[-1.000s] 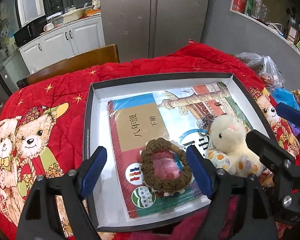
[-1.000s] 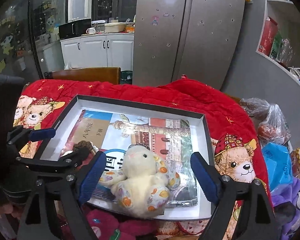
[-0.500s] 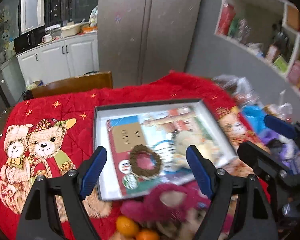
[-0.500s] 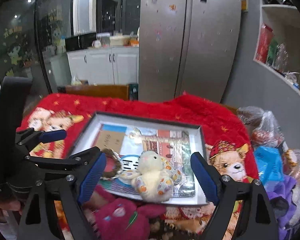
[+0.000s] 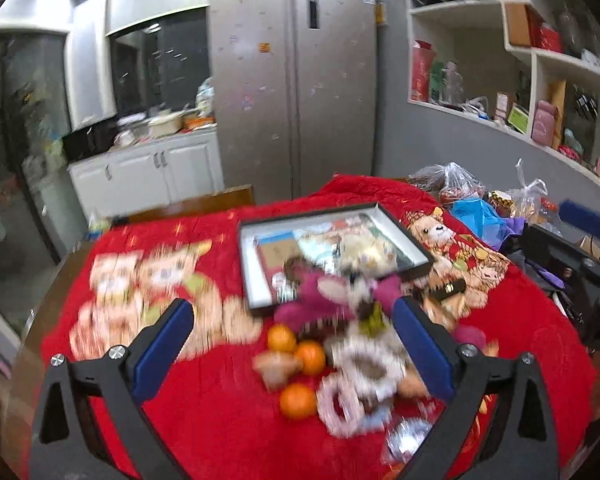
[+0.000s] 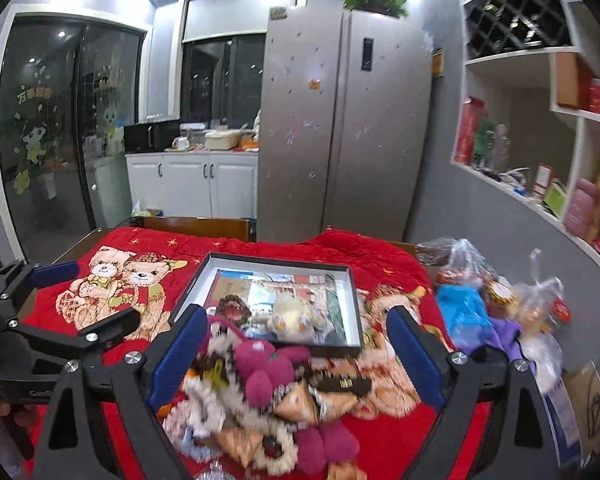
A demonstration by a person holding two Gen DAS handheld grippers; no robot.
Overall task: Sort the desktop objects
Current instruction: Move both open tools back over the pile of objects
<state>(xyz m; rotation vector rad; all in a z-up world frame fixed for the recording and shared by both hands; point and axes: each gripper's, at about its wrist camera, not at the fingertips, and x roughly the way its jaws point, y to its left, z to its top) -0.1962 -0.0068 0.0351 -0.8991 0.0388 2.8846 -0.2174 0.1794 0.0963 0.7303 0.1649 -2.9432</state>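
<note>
Both the left tongs (image 5: 292, 344) and right tongs (image 6: 294, 344) are opening, nothing clamped between them. The tray (image 6: 352, 308), holding a book (image 6: 236, 286) with unreadable writing, sits mid-counter (image 6: 380, 436) behind heaped toys (image 6: 266, 368). Only the left view shows three oranges (image 5: 299, 400).

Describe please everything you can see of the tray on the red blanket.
The tray is a shallow rectangular box with thin dark walls and a white inside, like cardboard. It lies flat on the red blanket, open side up. A book covers most of its floor, and on that lie a brown woven ring and a cream plush toy. A magenta plush toy lies against its near edge. Neither gripper touches it.
</note>
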